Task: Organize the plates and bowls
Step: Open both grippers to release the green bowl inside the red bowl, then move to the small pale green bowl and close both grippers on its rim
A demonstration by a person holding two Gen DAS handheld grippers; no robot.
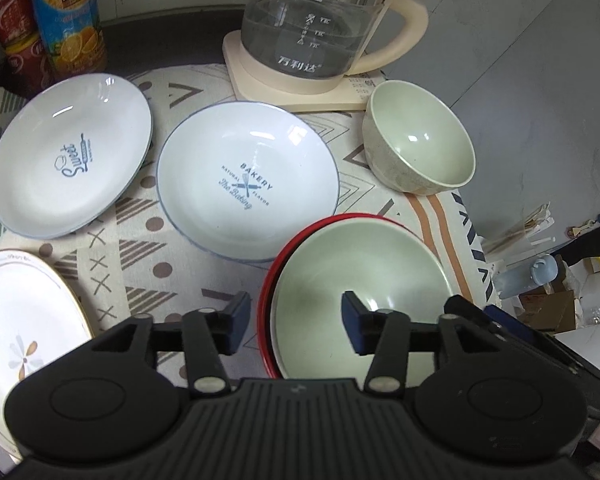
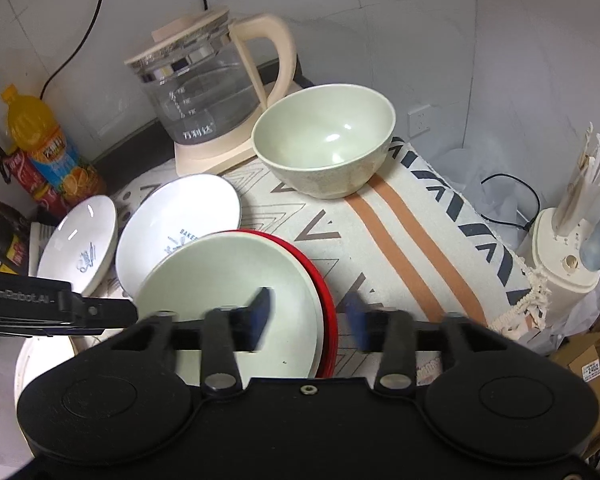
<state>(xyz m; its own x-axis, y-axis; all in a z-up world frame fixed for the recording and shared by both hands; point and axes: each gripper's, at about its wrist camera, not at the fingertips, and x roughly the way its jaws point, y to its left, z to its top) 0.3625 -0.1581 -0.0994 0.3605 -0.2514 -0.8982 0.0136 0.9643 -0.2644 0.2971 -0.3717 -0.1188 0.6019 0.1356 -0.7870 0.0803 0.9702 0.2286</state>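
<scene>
Green plate (image 1: 352, 264) hides most of red plate (image 1: 265, 300), seemingly stacked | left claw (image 1: 296, 318), right claw (image 2: 308, 316): agape, empty

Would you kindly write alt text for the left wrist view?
The open left gripper straddles the near rim of a pale green plate stacked on a red plate; white plates, a green bowl and a glass kettle lie beyond.

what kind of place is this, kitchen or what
Probably a small home kitchen or dining corner: a glass electric kettle on its base, an orange juice bottle against the wall, and plates such as the Bakery plate on a patterned tablecloth.
</scene>
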